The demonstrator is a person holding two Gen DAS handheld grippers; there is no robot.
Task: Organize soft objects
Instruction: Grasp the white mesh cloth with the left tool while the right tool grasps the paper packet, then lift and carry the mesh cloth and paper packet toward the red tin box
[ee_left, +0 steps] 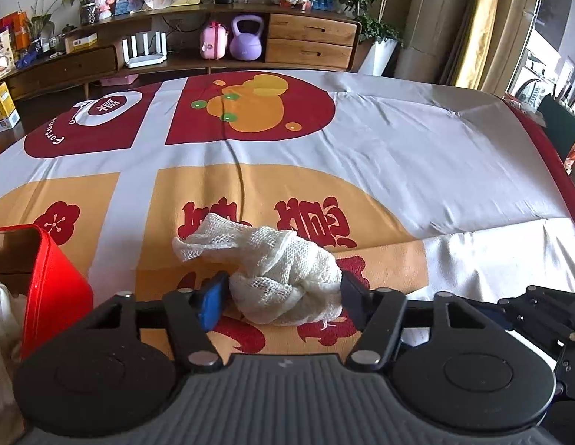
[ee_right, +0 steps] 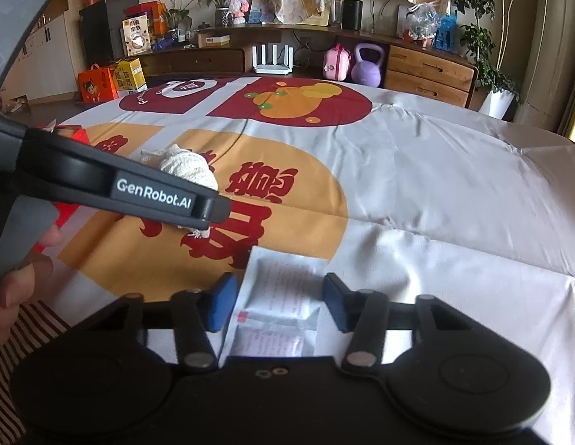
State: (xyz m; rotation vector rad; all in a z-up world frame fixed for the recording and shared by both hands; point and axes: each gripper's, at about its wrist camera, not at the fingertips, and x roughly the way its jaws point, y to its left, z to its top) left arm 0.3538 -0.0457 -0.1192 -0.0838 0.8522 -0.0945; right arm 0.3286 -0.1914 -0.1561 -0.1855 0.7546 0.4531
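Left wrist view showed the knotted rag (ee_left: 287, 278) lying on the printed cloth (ee_left: 398, 170), its loose tail trailing away toward the far side. The left claw (ee_left: 281, 298) straddled the bulky knot, both pads against its sides, apparently closed on it. That grip on the thick part, rather than the thin tail, probably kept the soft mesh from slipping out. A red box (ee_left: 53, 285) stood open just to the left, likely the place meant for it, so the rag was near its goal.

From the right wrist view, the right claw (ee_right: 280, 306) stood open over a white packet (ee_right: 276, 304) lying flat on the cloth covering the worktop, pads (ee_right: 222, 306) apart on either side and not touching it. It seemed ready to take that one next.
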